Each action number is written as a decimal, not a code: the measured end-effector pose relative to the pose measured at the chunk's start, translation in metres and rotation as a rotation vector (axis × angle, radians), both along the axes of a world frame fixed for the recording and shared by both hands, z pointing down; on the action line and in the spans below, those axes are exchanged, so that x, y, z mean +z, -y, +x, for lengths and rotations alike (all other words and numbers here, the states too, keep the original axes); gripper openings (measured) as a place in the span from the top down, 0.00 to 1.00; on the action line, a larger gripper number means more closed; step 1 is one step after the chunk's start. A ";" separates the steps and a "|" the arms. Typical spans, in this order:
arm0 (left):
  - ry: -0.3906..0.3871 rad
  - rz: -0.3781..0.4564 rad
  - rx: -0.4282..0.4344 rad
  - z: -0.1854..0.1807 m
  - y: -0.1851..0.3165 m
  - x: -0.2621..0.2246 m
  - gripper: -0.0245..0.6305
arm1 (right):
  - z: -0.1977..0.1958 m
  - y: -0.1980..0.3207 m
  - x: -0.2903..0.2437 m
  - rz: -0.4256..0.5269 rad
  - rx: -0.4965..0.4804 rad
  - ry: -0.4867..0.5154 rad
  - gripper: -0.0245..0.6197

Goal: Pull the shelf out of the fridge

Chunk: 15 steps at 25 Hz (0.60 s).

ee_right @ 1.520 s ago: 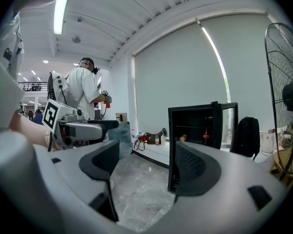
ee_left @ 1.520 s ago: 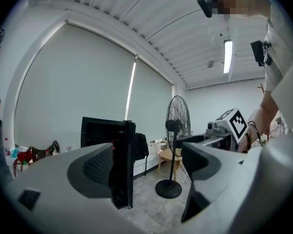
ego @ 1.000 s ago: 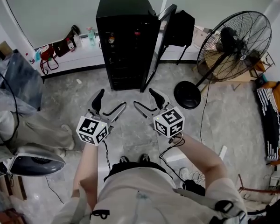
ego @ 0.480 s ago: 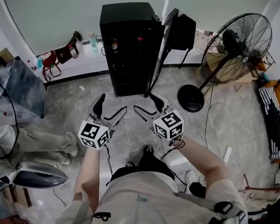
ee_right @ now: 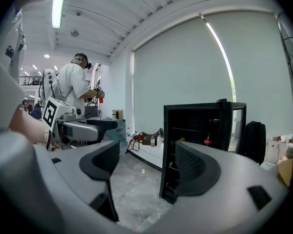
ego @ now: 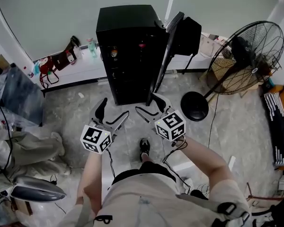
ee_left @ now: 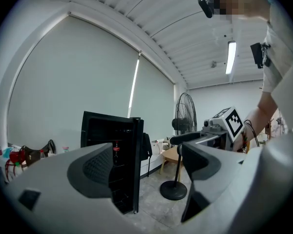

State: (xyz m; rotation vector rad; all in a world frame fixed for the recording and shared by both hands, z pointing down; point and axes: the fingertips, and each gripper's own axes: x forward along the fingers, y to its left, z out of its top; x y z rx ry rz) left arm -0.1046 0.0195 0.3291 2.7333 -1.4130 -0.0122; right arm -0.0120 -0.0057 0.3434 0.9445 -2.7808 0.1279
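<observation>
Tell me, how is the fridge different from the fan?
The fridge is a tall, solid box, while the fan is round and wiry and stands on a round base. The fridge has its door swung open and looks dark inside, but you can see right through the fan. Both are black and stand on the floor.

Looks like a lab or test hall: bare grey stone floor, black fridge standing alone at the far side, big pedestal fan to the right, tall pale blinds, ribbed ceiling with a strip light, bags on a low ledge at the far left.
</observation>
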 end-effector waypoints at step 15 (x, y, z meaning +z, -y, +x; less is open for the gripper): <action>-0.043 0.019 -0.047 0.016 0.191 -0.021 0.31 | 0.005 0.187 -0.013 0.013 -0.071 -0.035 0.43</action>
